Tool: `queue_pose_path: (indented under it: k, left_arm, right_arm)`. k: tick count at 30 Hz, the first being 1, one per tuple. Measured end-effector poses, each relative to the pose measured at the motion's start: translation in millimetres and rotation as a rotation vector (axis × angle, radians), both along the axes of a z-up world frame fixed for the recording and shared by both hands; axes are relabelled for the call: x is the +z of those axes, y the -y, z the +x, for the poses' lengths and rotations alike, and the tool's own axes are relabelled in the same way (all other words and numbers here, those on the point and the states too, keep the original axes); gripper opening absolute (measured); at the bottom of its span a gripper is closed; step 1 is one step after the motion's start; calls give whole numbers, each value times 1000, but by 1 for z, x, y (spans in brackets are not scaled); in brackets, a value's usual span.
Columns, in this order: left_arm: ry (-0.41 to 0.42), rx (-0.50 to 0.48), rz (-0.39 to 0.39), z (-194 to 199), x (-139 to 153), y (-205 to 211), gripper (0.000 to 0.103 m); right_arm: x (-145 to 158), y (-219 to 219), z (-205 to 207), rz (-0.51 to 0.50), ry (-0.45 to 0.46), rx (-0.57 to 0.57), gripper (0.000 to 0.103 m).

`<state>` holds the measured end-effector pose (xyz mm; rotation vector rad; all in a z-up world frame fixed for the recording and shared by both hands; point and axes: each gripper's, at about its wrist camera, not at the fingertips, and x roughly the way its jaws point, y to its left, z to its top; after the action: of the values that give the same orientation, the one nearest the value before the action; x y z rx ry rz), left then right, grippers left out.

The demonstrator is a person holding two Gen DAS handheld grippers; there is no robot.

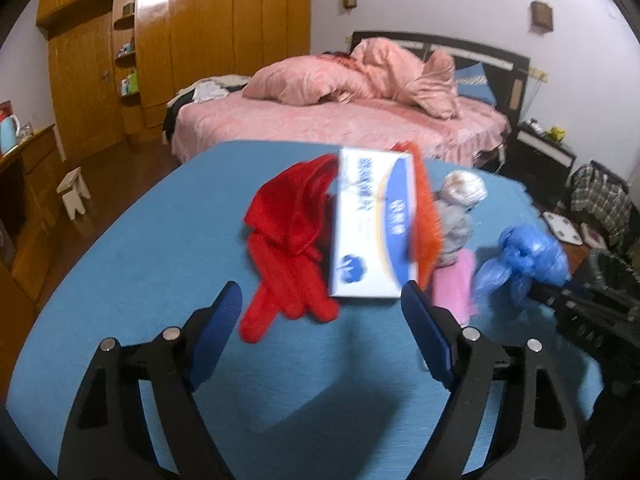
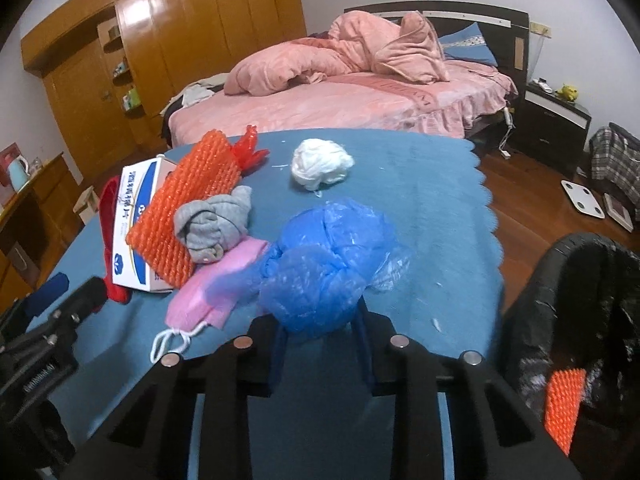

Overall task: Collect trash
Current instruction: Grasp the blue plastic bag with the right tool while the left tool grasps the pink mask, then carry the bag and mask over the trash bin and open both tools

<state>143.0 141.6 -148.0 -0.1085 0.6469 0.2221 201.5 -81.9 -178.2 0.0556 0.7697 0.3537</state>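
My right gripper point(image 2: 320, 325) is shut on a crumpled blue plastic bag point(image 2: 320, 272), which bulges out above the narrow jaws over the blue tablecloth point(image 2: 420, 208). In the left wrist view the same blue bag point(image 1: 524, 260) hangs at the right. My left gripper point(image 1: 320, 292) stands open just short of a white and blue box point(image 1: 372, 232), its pads touching nothing. A red glove point(image 1: 288, 240) lies left of the box. An orange foam net point(image 2: 188, 208), a grey cloth point(image 2: 216, 224) and a pink mask point(image 2: 216, 292) lie beside it. A white wad point(image 2: 320, 164) sits farther back.
A bin with a black liner point(image 2: 560, 280) stands off the table's right edge, with an orange foam net piece point(image 2: 564, 408) inside. Beyond the table are a pink bed point(image 2: 340, 100), a wooden wardrobe point(image 1: 200, 40) and a small stool point(image 1: 74, 192) on the floor.
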Motion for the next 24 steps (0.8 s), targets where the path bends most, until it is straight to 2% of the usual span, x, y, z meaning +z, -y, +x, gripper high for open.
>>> queue_pose_path:
  k: [4,11,15,22,24]
  left_arm:
    - [7,-88,-34,6,0,19,65]
    - [-53,-214,-104,24,-14,40,41]
    - [-110,-265,-128,36,-24,49,34]
    - [-184,-298,-152,44,-38,53,10]
    - [-190,-297,-148,44,-39,55,7]
  right_arm:
    - [1,6,-2,1,1,-7,29]
    - [-1,11,3,8,-13,-10,29]
    - [-4,12,4,9,-20,-12,29]
    - [-7,14,7,9,-33,-21,29]
    - [-7,11,6,0,-32,-18,29]
